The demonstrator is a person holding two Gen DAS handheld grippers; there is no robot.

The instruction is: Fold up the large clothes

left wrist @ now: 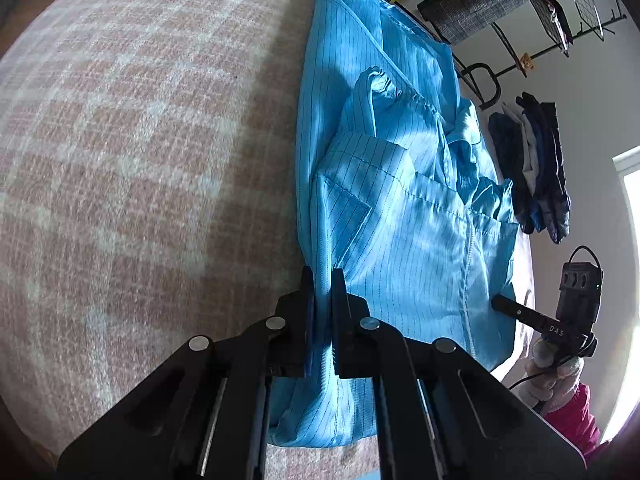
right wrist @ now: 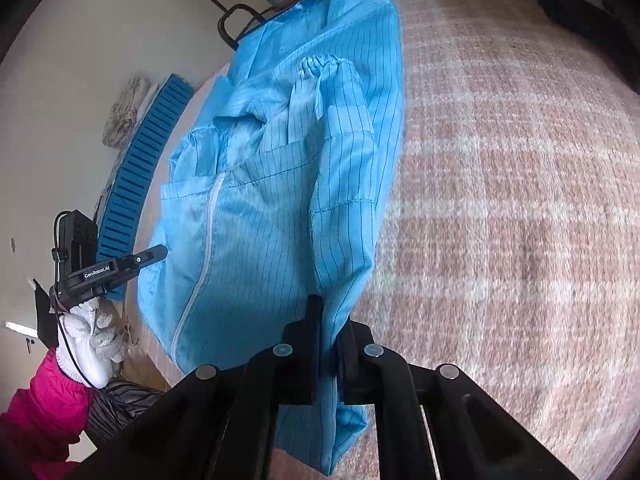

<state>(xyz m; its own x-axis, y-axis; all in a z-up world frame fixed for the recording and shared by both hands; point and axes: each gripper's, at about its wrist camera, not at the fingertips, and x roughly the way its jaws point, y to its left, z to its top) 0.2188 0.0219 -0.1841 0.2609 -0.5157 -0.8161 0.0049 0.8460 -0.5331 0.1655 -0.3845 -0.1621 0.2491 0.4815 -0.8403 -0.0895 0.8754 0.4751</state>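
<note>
Both tools are clenched on the blue striped garment (left wrist: 404, 216): the left tool (left wrist: 321, 280) pinches a folded edge of cloth between its black fingers, and the right tool (right wrist: 334, 316) does the same on its own edge. How much fabric sits inside either grip is hidden by the fingers. The garment lies folded on the pink checked bedcover (left wrist: 132, 168), its sleeves drawn in over the front and a white zipper (right wrist: 200, 264) running down it (clearest in the right wrist view). Each camera catches the other tool beyond the garment, small and near the frame edge, so its grip there is hard to read; the right wrist view also shows a white-gloved hand (right wrist: 94, 340) with a magenta sleeve (right wrist: 40, 416). Only the left wrist view shows dark clothes (left wrist: 536, 168) hanging past the garment.
</note>
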